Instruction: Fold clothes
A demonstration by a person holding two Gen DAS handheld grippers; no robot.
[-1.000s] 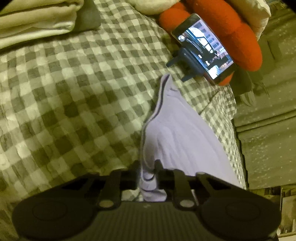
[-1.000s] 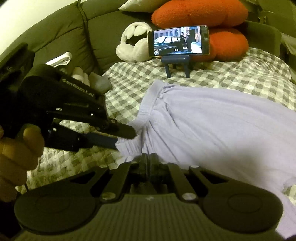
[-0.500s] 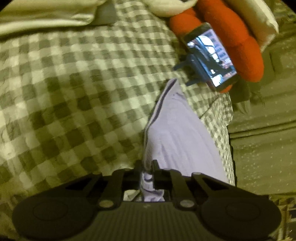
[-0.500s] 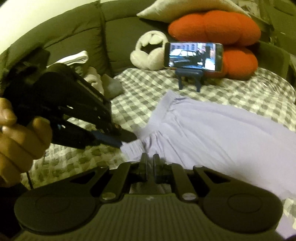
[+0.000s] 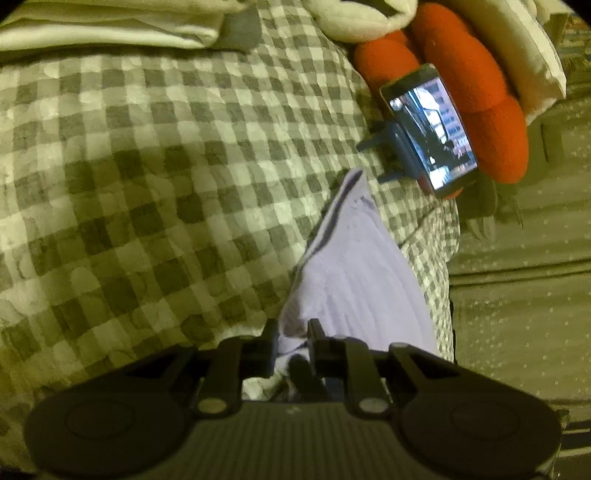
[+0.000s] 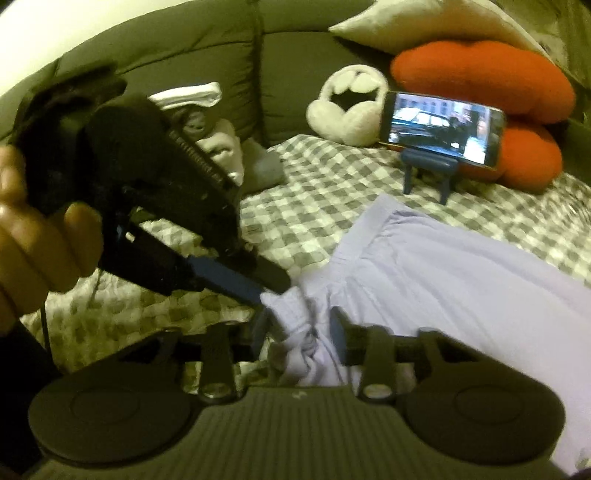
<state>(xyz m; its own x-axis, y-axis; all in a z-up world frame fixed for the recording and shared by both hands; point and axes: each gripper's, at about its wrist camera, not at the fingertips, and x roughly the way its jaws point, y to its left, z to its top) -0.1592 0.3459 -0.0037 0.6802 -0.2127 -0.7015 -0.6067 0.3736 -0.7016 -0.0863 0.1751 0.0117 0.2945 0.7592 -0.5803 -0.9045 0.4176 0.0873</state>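
Note:
A lavender garment (image 5: pixel 354 280) (image 6: pixel 461 280) lies spread on the checked blanket (image 5: pixel 147 184). My left gripper (image 5: pixel 293 332) pinches its near corner, and its jaws are opening slightly with the cloth still between them. In the right wrist view that left gripper (image 6: pixel 275 290) comes in from the left, held by a hand (image 6: pixel 37 240), with its tips on the bunched corner. Just below it, my right gripper (image 6: pixel 300 328) has its jaws opening. Its fingers stand apart with gathered cloth loose between them.
A phone (image 6: pixel 443 127) on a blue stand plays video at the back, in front of orange cushions (image 6: pixel 480 70). White fluffy earmuffs (image 6: pixel 347 110) lie left of it. Folded pale clothes (image 5: pixel 110 26) sit at the far left by the dark sofa back.
The right jaws, pressed together a second ago, now stand apart around the bunched cloth. The left gripper has shifted closer to them, still on the corner.

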